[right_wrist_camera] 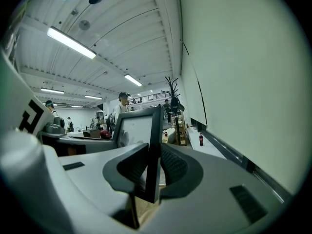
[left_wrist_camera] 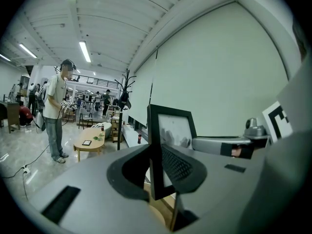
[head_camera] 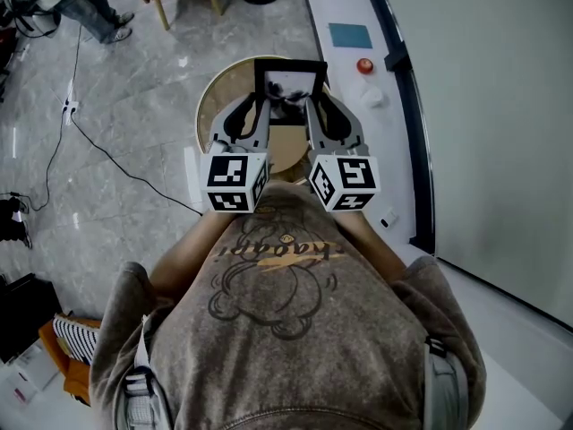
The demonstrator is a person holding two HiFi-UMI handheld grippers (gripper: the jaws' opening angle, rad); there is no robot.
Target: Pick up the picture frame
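**Fig.: grasp stage.** L gripper [left_wrist_camera: 157, 165] and R gripper [right_wrist_camera: 152, 168] each clamp a side edge of the upright picture frame [head_camera: 288, 88], which is held between them over the round table [head_camera: 222, 83]. Grip looks done; lift and carry-off prob. remain. Frame's bottom edge is hidden behind the jaws, so contact w/ tabletop can't be told.

L hand-held gripper [left_wrist_camera: 157, 167], R hand-held gripper [right_wrist_camera: 152, 167]: tight on frame [head_camera: 288, 63]

The round wooden table [head_camera: 219, 88] stands on the grey marbled floor [head_camera: 134, 88], just beside a white ledge [head_camera: 385, 150] — a black cable [head_camera: 107, 155] lies on the floor at the table's other side, and the picture frame [head_camera: 288, 92] is upright over the table top, contact unclear.
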